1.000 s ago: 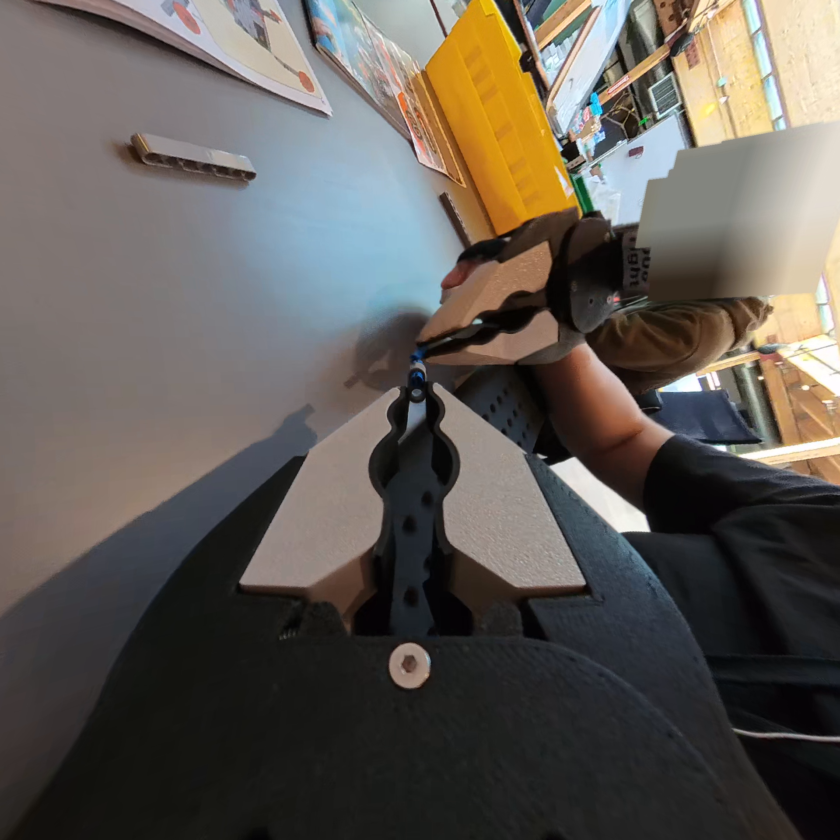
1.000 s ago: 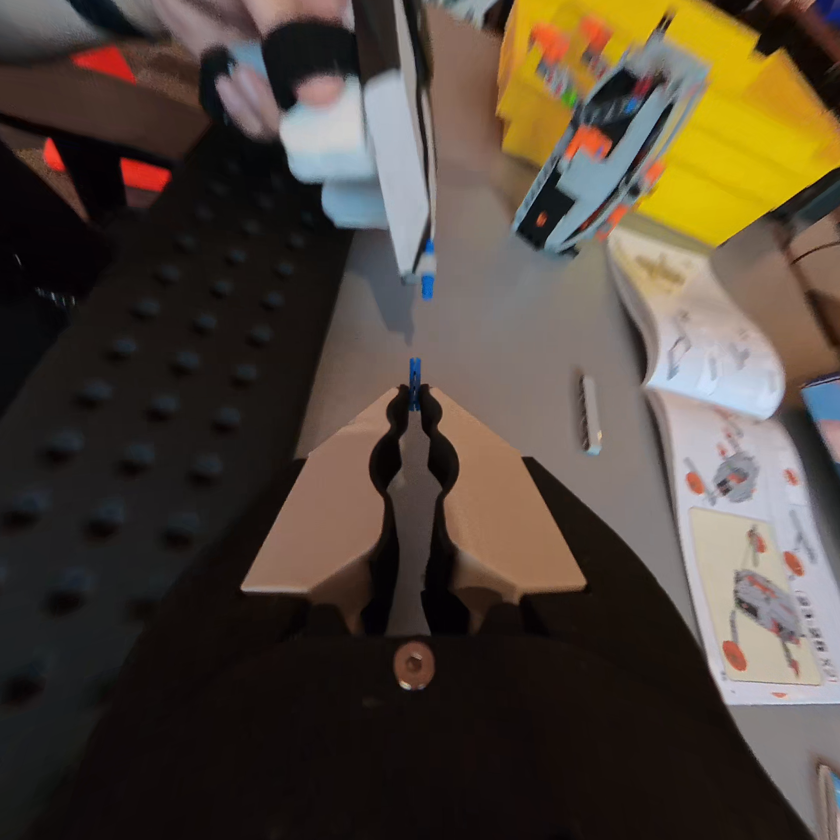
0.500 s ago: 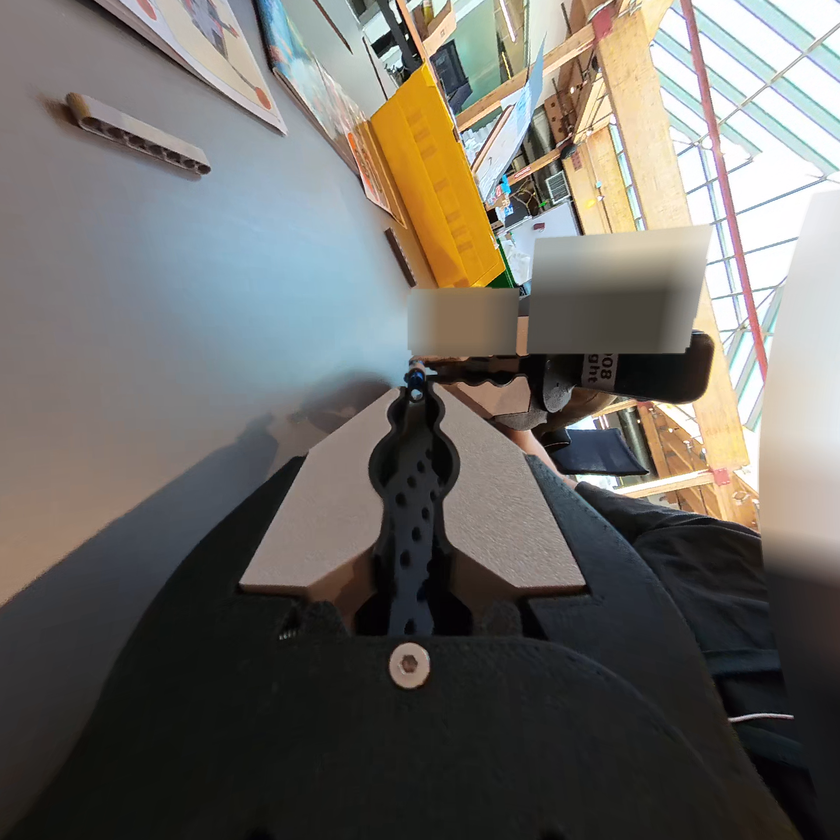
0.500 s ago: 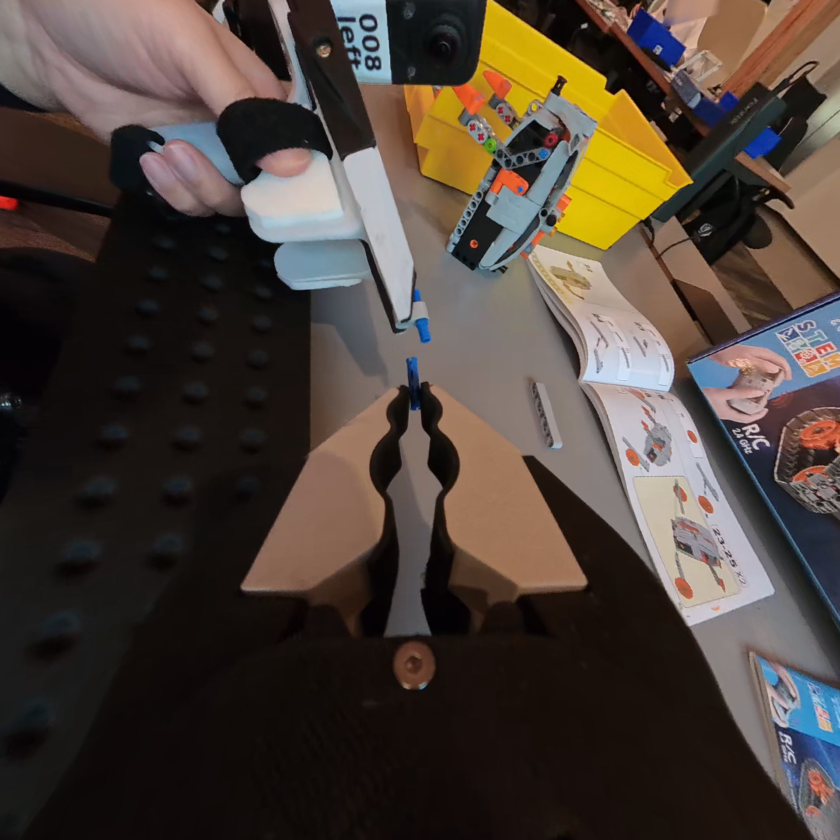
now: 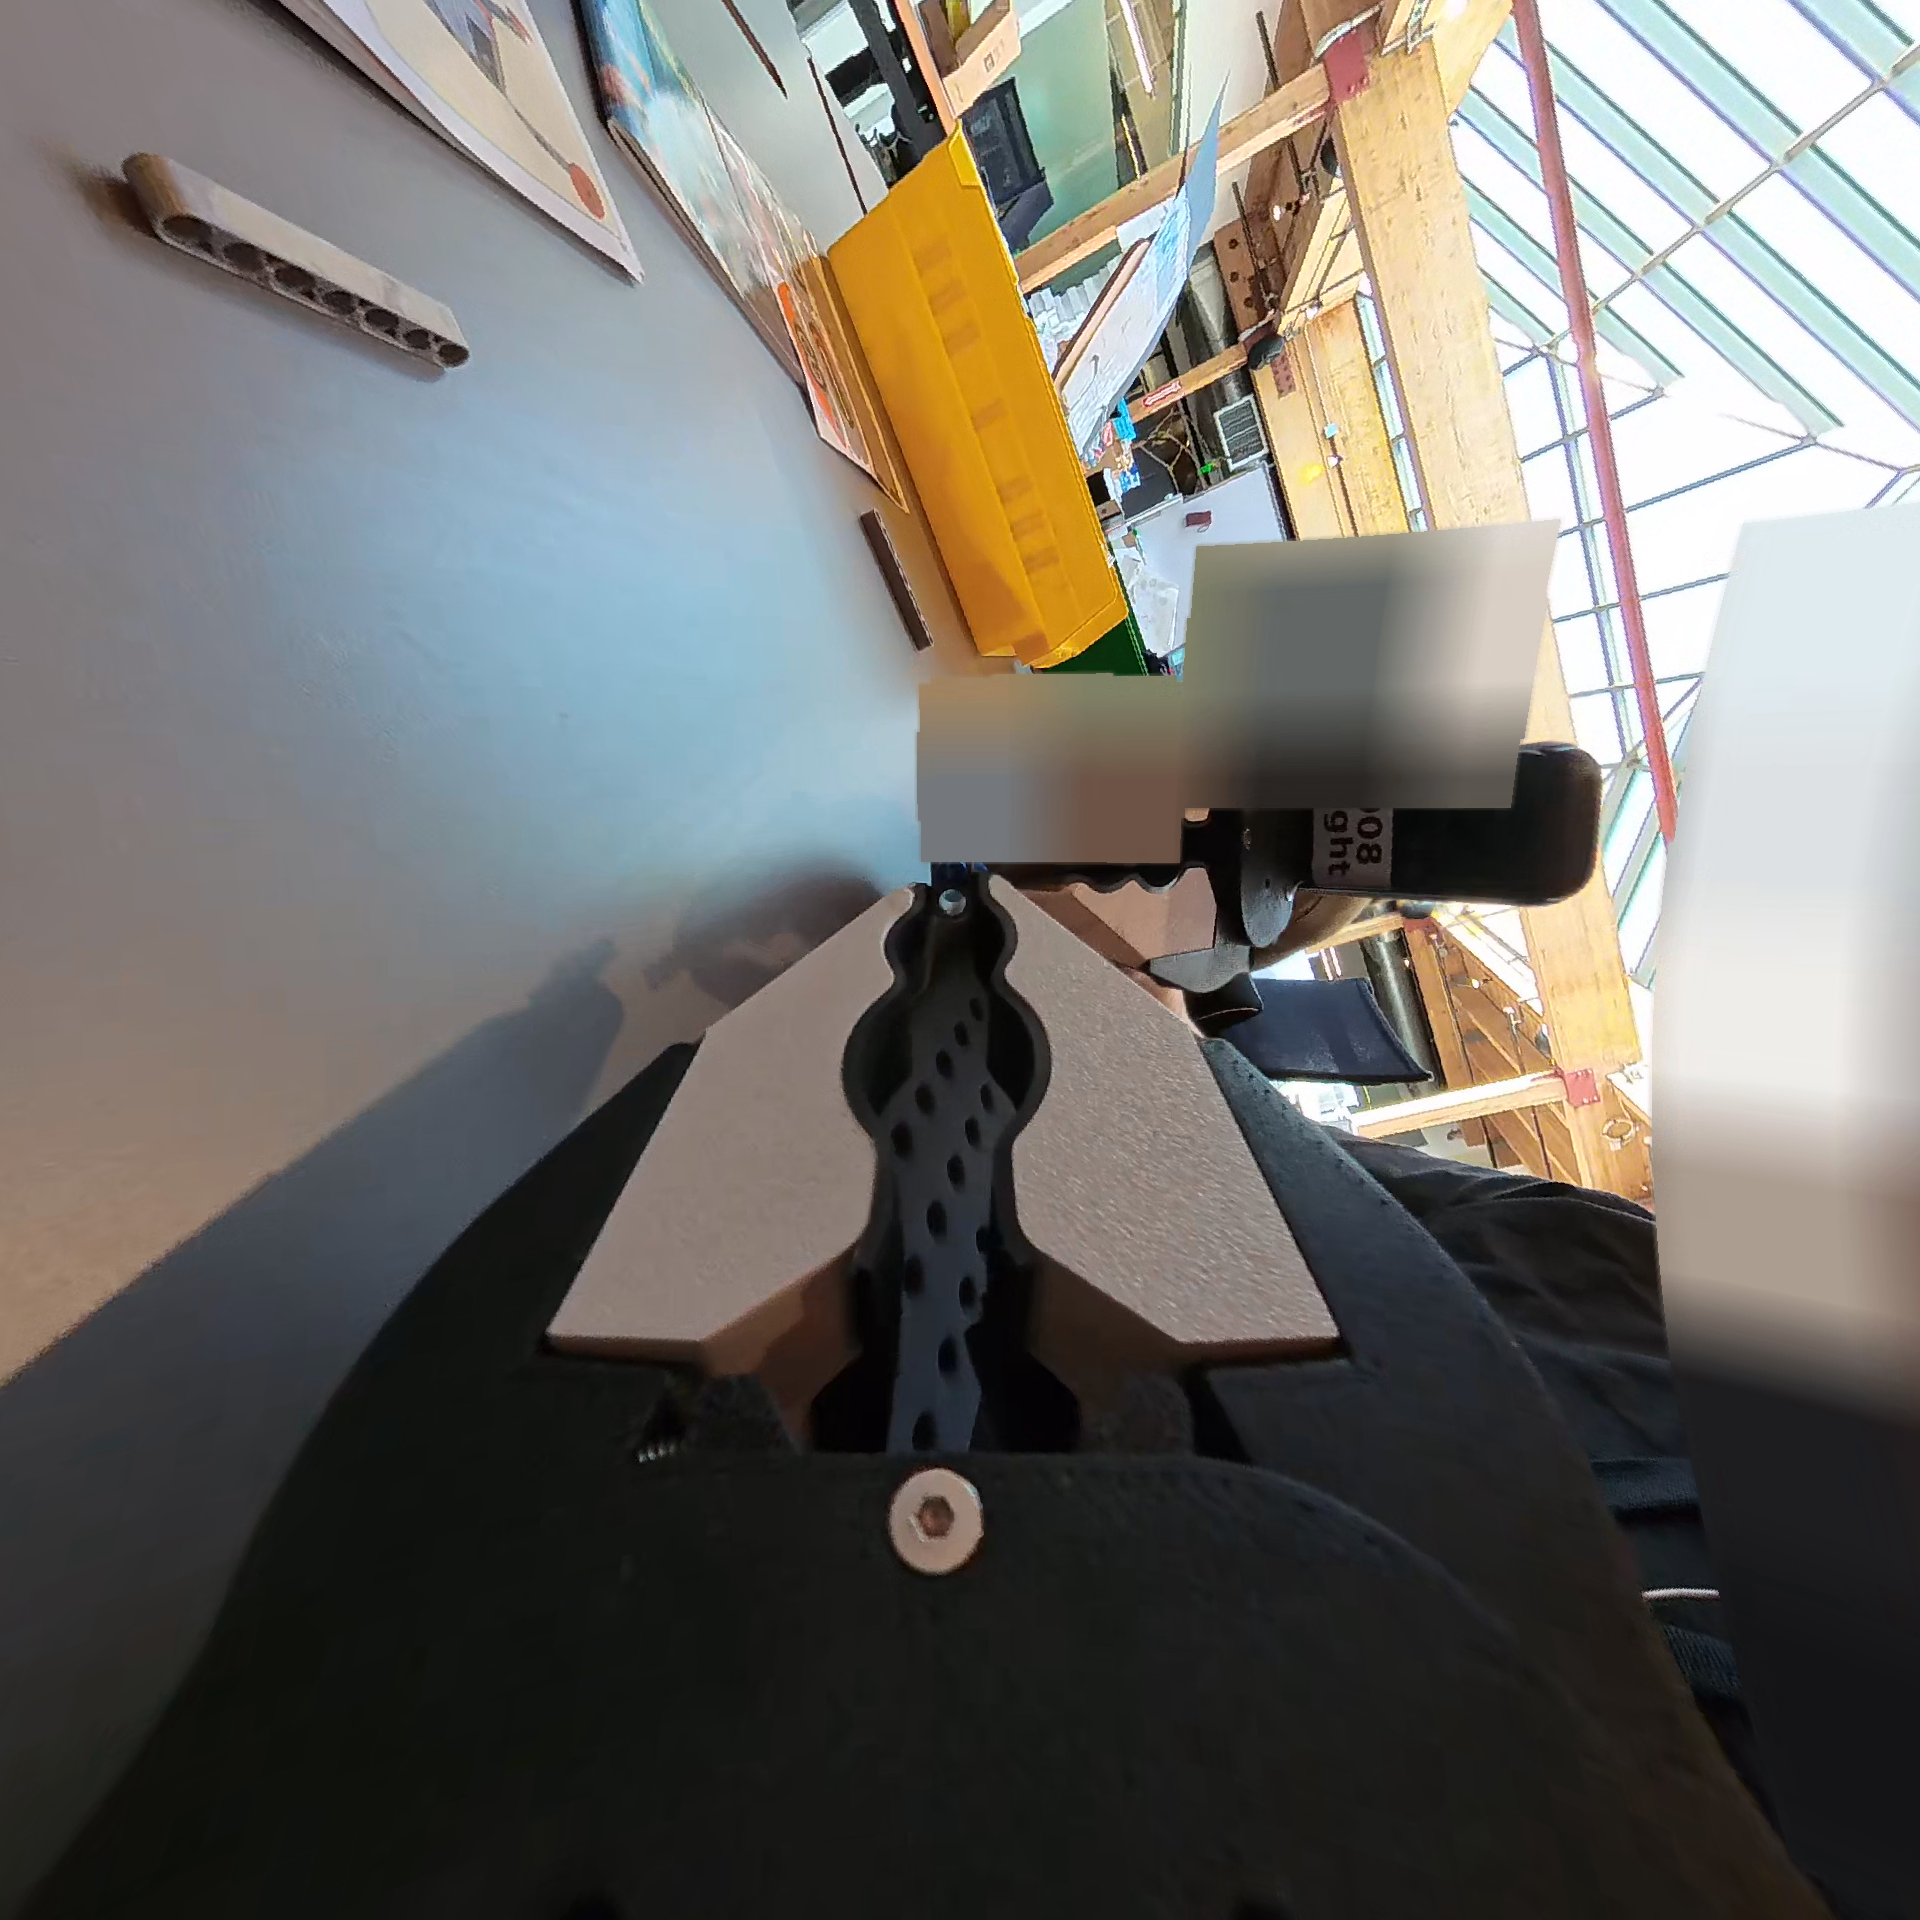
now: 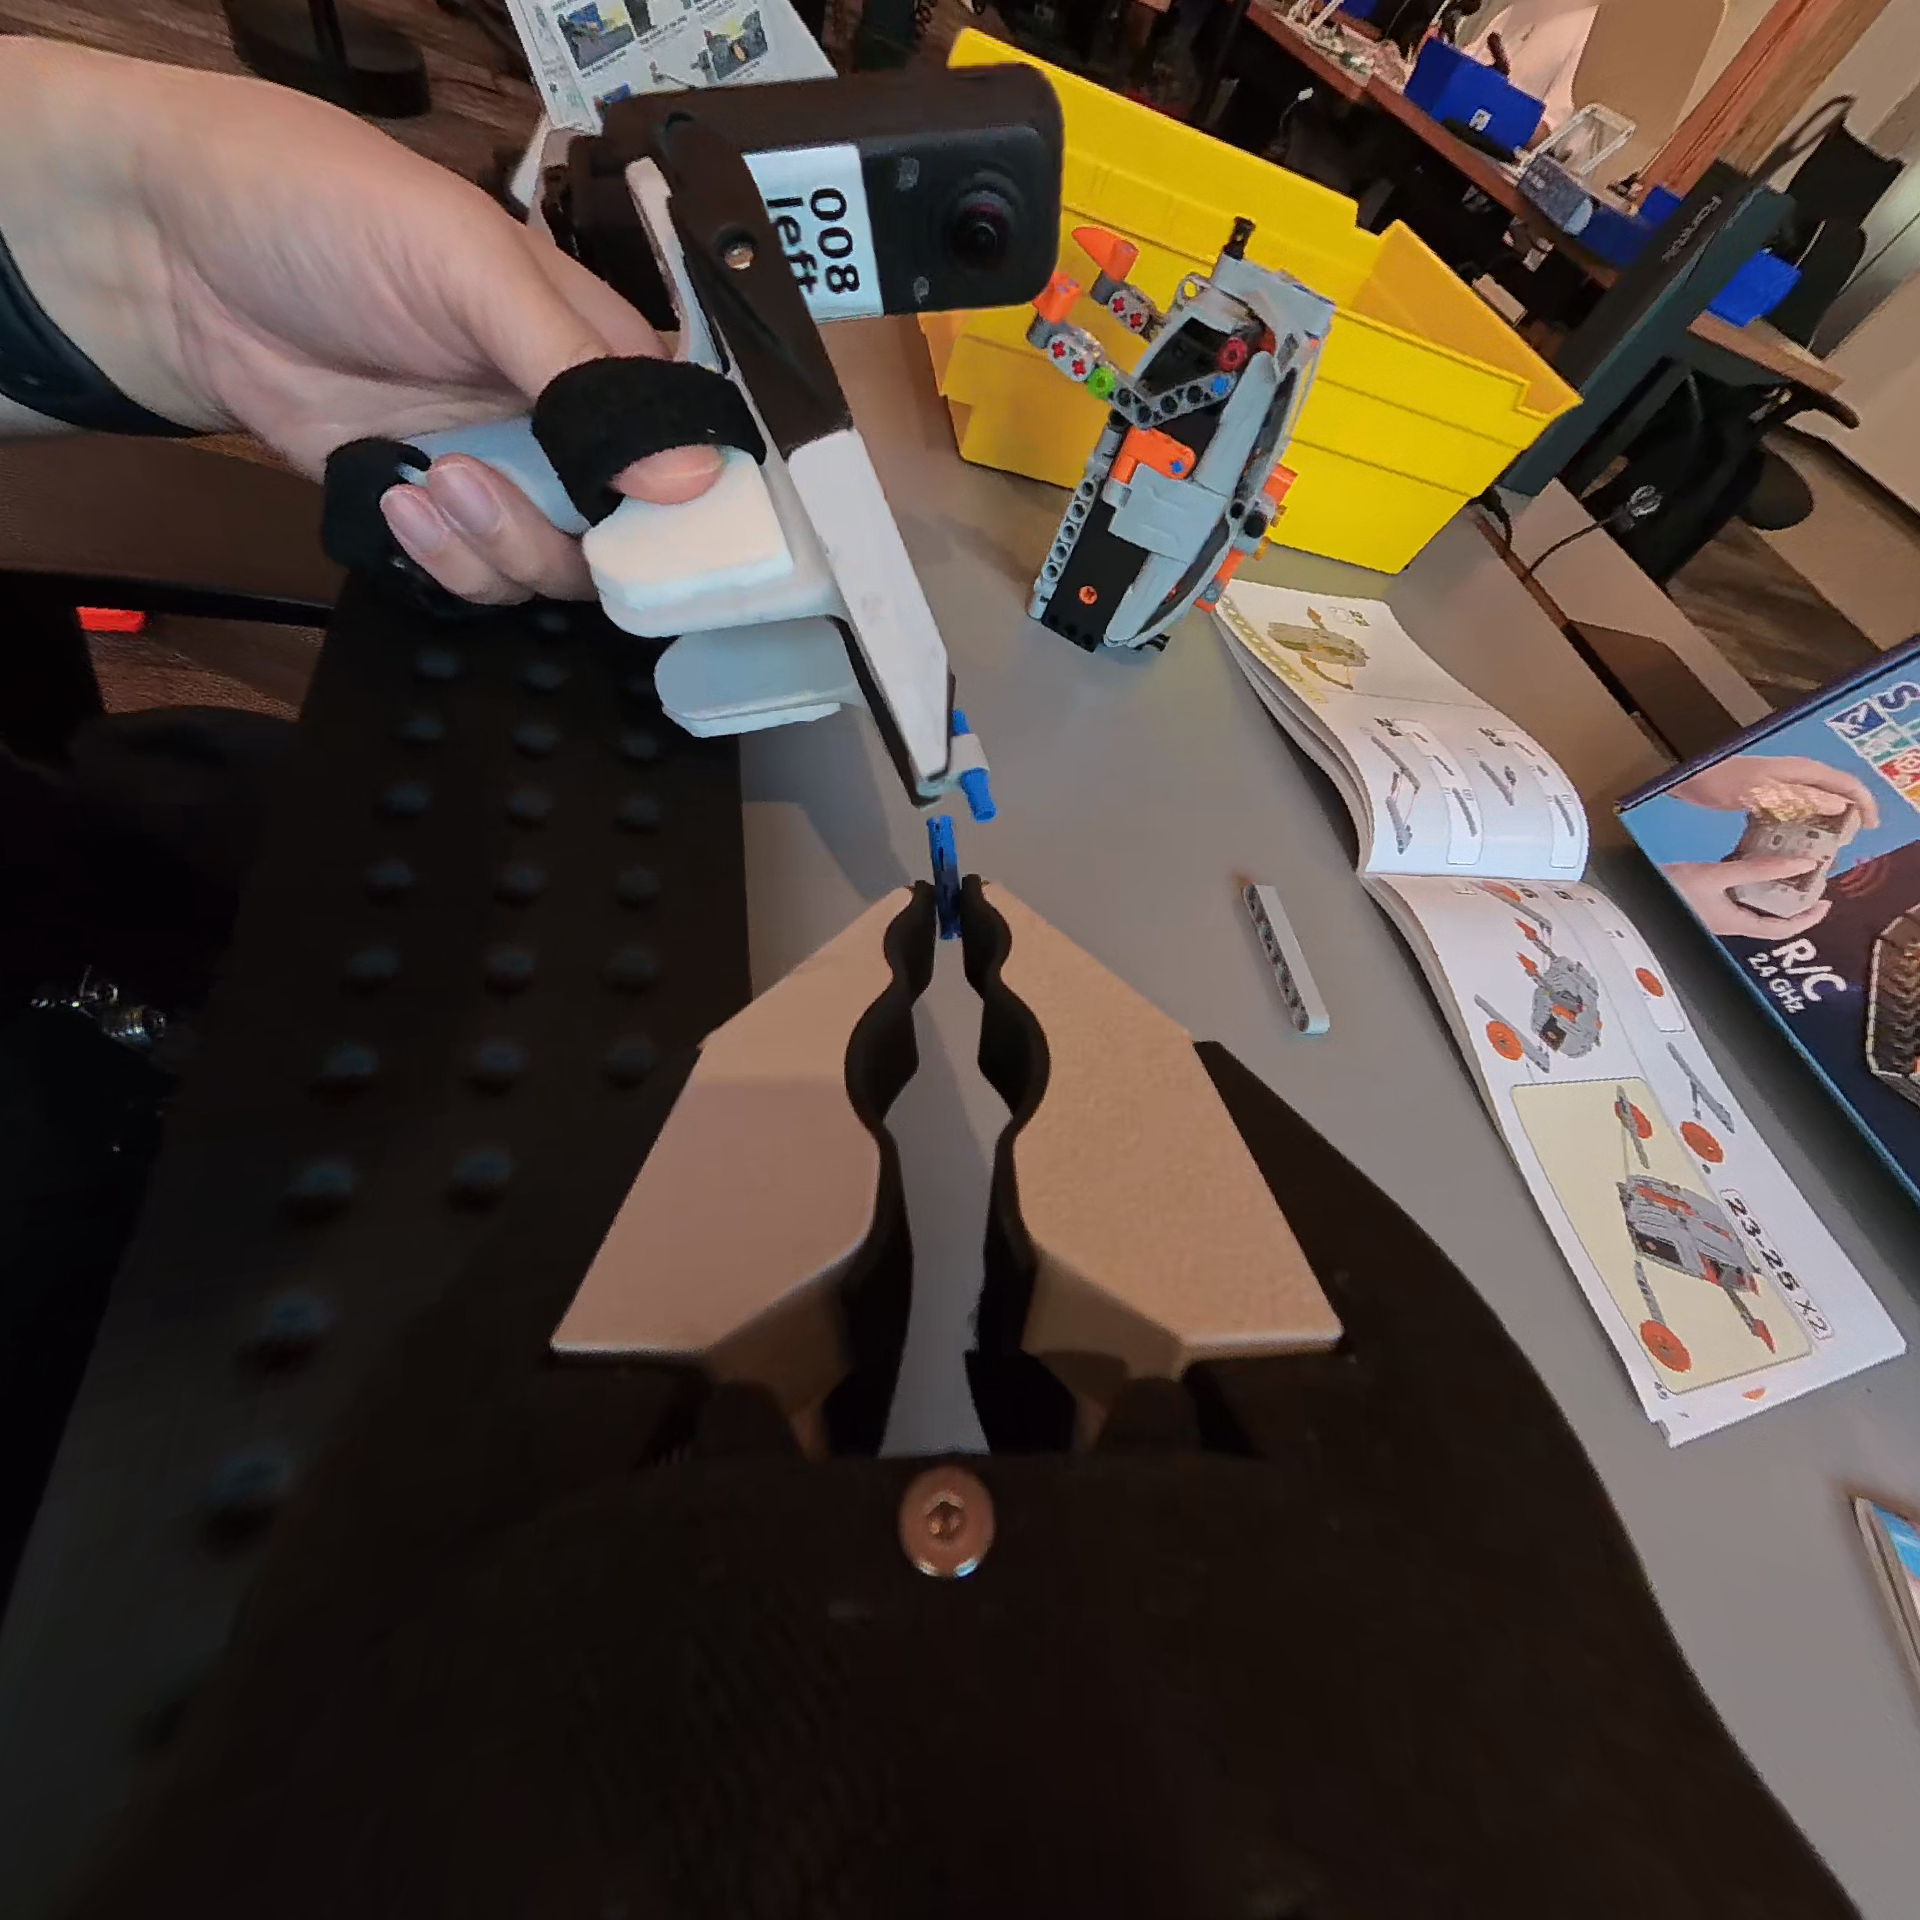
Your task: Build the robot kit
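Note:
My right gripper (image 6: 943, 891) is shut on a small blue pin (image 6: 941, 871) that sticks out past its tips. Just above it, my left gripper (image 6: 951, 774) is shut on a small white connector with a blue pin through it (image 6: 968, 767); a hand holds that gripper. The two pieces are close but apart. In the left wrist view my left gripper (image 5: 951, 896) pinches that small piece (image 5: 948, 904) at its tips, and the right gripper (image 5: 1195, 894) lies just beyond, partly under a blurred patch. Both hover above the grey table (image 6: 1122, 790).
A grey beam with holes (image 6: 1286, 956) lies on the table, also in the left wrist view (image 5: 296, 275). A grey, black and orange brick model (image 6: 1164, 468) stands before yellow bins (image 6: 1299, 301). An open instruction booklet (image 6: 1558, 997) and a blue box (image 6: 1808, 894) lie right. A black studded mat (image 6: 468, 987) covers the left. My two grippers' fingertips are within a few centimetres of each other.
Both grippers have risen and turned, and the two held pieces have come closer together. Both stayed shut on their pieces.

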The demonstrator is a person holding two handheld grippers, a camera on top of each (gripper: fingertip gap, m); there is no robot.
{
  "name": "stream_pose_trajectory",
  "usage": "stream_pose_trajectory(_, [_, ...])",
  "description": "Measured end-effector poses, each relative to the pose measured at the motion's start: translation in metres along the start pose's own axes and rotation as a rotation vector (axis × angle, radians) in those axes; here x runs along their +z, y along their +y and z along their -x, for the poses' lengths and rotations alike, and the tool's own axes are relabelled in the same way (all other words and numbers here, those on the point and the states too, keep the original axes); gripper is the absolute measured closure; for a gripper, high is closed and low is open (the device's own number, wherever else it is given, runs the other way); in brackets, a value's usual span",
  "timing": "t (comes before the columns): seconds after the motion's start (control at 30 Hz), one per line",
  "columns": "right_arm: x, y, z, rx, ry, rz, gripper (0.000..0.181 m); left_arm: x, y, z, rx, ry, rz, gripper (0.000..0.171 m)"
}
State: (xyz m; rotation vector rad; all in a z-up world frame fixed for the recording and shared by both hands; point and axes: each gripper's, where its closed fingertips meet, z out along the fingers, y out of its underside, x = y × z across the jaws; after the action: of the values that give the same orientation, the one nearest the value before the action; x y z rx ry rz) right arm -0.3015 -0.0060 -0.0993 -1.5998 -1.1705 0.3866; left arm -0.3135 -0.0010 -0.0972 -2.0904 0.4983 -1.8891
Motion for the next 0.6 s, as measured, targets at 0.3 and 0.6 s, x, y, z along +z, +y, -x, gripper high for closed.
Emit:
stream_pose_trajectory(0.3, [0.0002, -0.0091, 0.0009, -0.02, 0.078, -0.024, 0.178, 0.002, 0.0016, -0.0075, -0.047, 0.07, -0.004, 0.167])
stream_pose_trajectory(0.6, [0.0027, -0.0072, 0.0017, -0.12, 0.135, 0.023, 0.178, 0.0032, 0.0018, -0.0095, -0.048, 0.08, -0.006, 0.167])
